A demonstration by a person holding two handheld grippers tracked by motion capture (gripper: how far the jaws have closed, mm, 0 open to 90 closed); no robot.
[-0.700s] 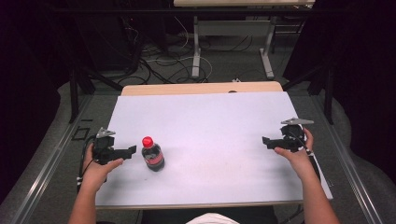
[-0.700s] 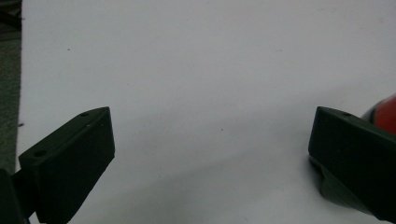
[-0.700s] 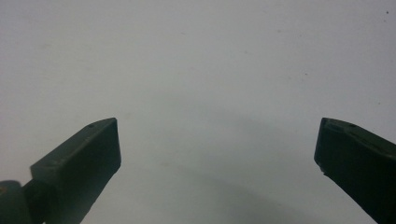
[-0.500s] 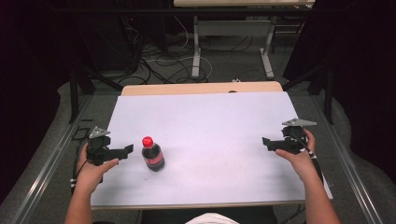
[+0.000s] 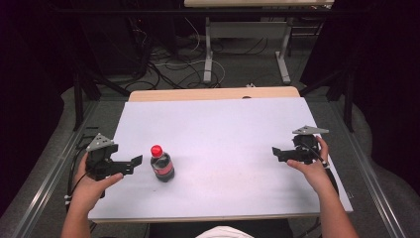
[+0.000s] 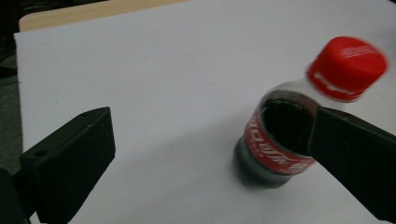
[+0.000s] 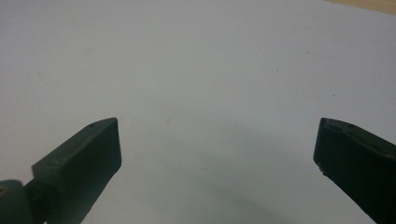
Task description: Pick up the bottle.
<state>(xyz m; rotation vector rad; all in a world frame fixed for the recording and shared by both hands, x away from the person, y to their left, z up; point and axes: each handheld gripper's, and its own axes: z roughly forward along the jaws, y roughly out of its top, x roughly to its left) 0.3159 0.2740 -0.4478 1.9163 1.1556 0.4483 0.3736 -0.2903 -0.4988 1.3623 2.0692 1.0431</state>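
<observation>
We see the cola bottle [image 5: 162,165] upright w/ red cap [image 5: 156,150] on the white table sheet [image 5: 223,139] — just beyond the left gripper [image 5: 134,162], off its right jaw tip, not between the jaws. Left jaws spread wide, holding nothing. Right gripper [image 5: 275,153] sits well apart at the far side — jaws wide too, empty.

Jaws spread wide; slightly blurred cola bottle [image 6: 280,140] stands behind the right one.

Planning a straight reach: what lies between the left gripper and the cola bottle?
Nothing: in the high view only bare white table cover separates the left gripper from the cola bottle.
</observation>
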